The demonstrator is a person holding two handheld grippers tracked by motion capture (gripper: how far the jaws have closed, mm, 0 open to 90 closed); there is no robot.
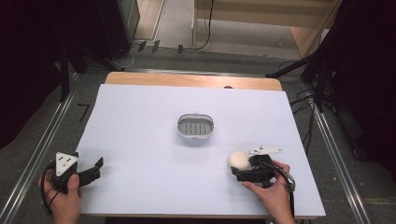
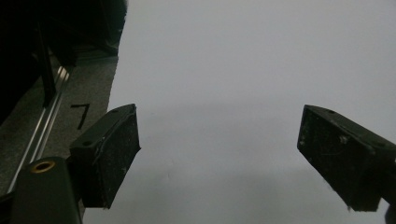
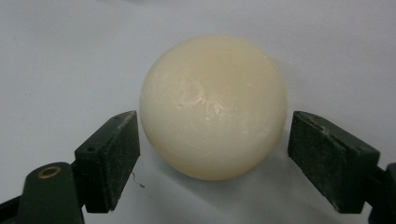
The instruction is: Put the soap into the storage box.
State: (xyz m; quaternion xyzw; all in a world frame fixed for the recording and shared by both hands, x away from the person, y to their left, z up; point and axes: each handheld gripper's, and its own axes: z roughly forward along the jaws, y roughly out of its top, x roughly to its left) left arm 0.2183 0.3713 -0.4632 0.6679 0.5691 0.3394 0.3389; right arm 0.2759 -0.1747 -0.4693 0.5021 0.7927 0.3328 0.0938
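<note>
- High view: white tabletop (image 1: 140, 140); grey basket (image 1: 195, 126) at centre; cream ball (image 1: 238, 160) near right tool (image 1: 239, 173).
- Left gripper view: left tool (image 2: 219, 154) released, nothing between its jaws.
- Right gripper view: ball (image 3: 214, 105) between the spread jaws, pads (image 3: 116, 158) not pressing.

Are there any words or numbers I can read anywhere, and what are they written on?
"7": a black mark on the grey floor left of the table, by the metal rail; also seen in the high view.
No other text is readable.
</note>
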